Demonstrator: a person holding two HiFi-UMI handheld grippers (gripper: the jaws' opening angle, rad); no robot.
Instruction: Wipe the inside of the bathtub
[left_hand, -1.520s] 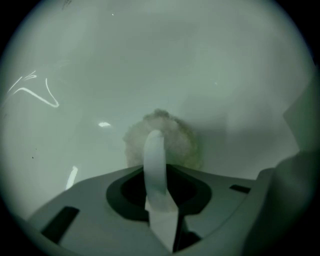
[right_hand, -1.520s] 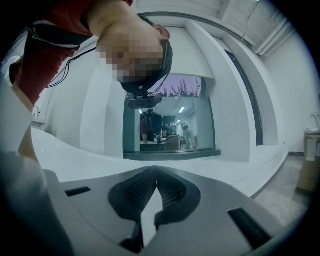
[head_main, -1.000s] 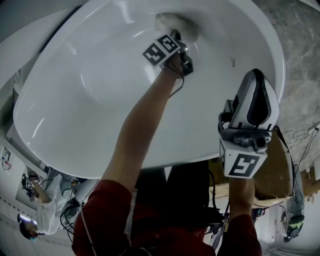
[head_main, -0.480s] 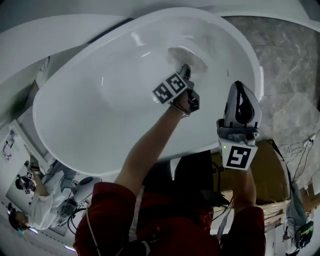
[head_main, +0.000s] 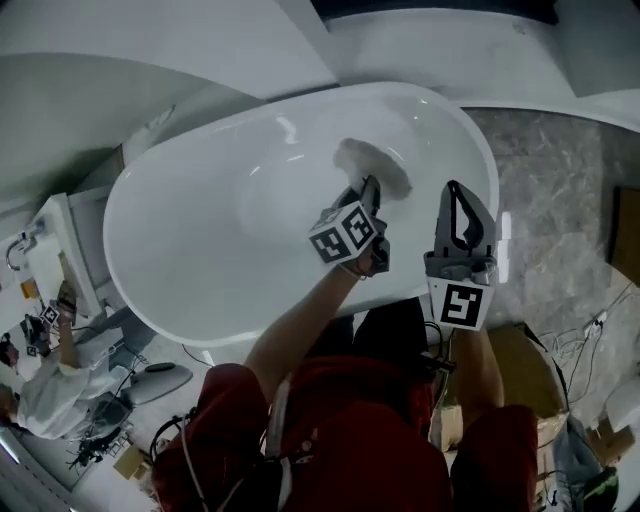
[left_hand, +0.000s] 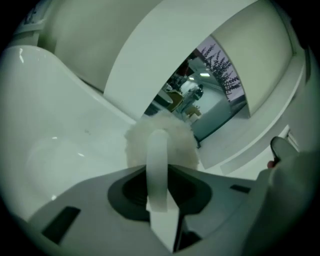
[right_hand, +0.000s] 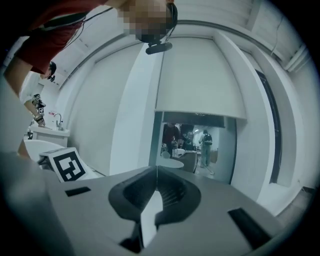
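The white oval bathtub (head_main: 200, 230) fills the middle of the head view. A fluffy white wiping pad (head_main: 372, 165) lies against the tub's inner wall near its right end. My left gripper (head_main: 370, 192) reaches into the tub and is shut on the pad's white strap. In the left gripper view the strap (left_hand: 159, 160) runs up between the shut jaws of the left gripper (left_hand: 160, 172) to the pad (left_hand: 161, 134), with the tub wall (left_hand: 60, 125) at left. My right gripper (head_main: 456, 195) hovers over the tub's near rim, shut and holding nothing; the right gripper (right_hand: 156, 170) faces the room.
Marbled floor (head_main: 560, 200) lies to the right of the tub, with cables and a brown box (head_main: 530, 360) nearer me. A person in white (head_main: 45, 390) works at the lower left. Another white curved shell (head_main: 150, 50) stands behind the tub. People stand in a far doorway (right_hand: 200, 145).
The head view has pulled back, so the whole tub now shows and looks smaller. The left gripper still holds the pad at the tub's right end; the right gripper stays by the rim.
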